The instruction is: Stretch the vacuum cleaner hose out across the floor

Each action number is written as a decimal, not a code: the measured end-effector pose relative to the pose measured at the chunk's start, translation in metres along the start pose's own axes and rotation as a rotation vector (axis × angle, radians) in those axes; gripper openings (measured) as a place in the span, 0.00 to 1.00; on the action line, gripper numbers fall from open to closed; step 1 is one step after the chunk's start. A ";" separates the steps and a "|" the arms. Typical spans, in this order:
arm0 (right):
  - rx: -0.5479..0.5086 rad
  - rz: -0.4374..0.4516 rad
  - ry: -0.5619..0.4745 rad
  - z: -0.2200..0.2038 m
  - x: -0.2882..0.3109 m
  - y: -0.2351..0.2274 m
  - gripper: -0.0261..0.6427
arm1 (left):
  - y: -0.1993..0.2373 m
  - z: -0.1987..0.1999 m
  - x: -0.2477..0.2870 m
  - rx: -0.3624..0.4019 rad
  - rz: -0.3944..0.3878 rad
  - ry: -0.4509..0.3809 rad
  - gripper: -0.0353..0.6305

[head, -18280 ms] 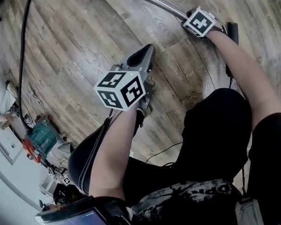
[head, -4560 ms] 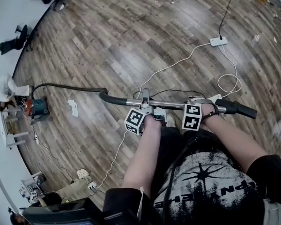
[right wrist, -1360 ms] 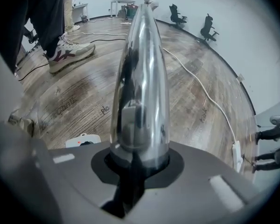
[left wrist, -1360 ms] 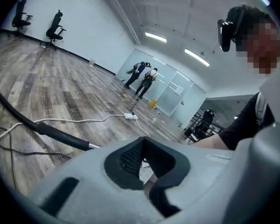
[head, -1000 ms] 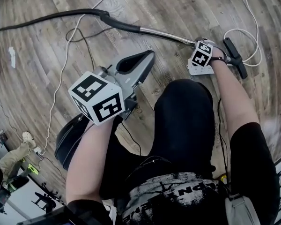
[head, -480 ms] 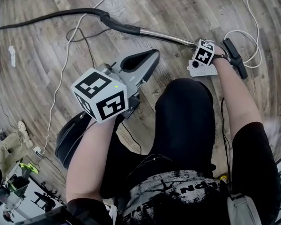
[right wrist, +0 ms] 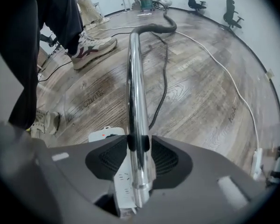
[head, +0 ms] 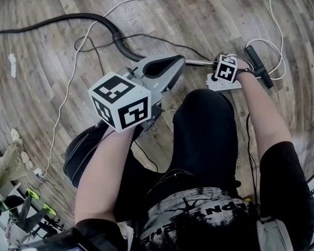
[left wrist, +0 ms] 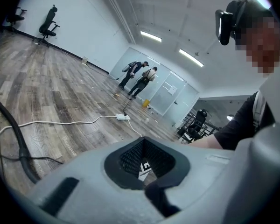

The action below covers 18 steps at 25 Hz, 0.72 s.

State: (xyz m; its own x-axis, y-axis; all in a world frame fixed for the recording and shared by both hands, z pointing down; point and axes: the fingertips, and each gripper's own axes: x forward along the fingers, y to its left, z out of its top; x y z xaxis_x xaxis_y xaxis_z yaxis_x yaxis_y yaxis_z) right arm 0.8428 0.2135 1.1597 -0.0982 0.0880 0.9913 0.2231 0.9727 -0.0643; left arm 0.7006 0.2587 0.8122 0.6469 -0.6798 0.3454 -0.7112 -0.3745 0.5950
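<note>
Jaws of the right gripper (right wrist: 139, 146) have just been opening and now stand wide. The chrome wand tube (right wrist: 133, 78) runs between them, pads not clamping it. The left gripper (left wrist: 147, 171) has its jaws closed on nothing and is held above the floor (head: 188, 14).

The black hose (head: 68, 19) lies on the floor, bowed near the wand.

Judgement: mostly laid out, but the bend needs pulling straight.

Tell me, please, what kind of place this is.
Probably a large, mostly bare indoor hall or studio: a wide wood-plank floor, office chairs standing against a plain white wall, long ceiling lights, and cables lying loose across the floor.
</note>
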 end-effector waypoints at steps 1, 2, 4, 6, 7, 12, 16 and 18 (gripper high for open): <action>0.008 -0.010 -0.003 -0.001 -0.003 0.000 0.27 | -0.002 0.002 0.002 0.003 -0.008 0.000 0.05; 0.021 -0.020 -0.007 -0.002 -0.006 -0.001 0.26 | -0.004 0.003 0.004 0.008 -0.016 0.001 0.06; 0.050 -0.030 -0.011 -0.005 -0.010 -0.002 0.23 | -0.007 0.004 0.010 0.023 -0.027 0.009 0.05; 0.080 -0.036 -0.010 -0.009 -0.011 -0.002 0.20 | -0.006 0.003 0.014 0.037 -0.031 0.026 0.05; 0.097 -0.042 -0.013 -0.011 -0.012 -0.002 0.17 | -0.006 0.002 0.015 0.041 -0.033 0.033 0.05; 0.170 -0.066 -0.042 -0.009 -0.014 -0.004 0.05 | -0.002 0.004 0.011 0.043 -0.053 0.041 0.05; 0.219 -0.039 -0.022 -0.009 -0.014 -0.001 0.05 | 0.007 0.012 0.011 0.073 -0.071 0.044 0.05; 0.268 -0.022 -0.028 -0.003 -0.020 -0.003 0.05 | 0.014 0.018 0.012 0.113 -0.080 0.057 0.05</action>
State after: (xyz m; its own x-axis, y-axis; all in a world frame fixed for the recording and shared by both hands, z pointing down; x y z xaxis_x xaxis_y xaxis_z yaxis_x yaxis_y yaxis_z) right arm 0.8469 0.2082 1.1405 -0.1277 0.0687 0.9894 -0.0441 0.9962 -0.0748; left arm 0.6935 0.2337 0.8112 0.7154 -0.6090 0.3425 -0.6808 -0.4972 0.5380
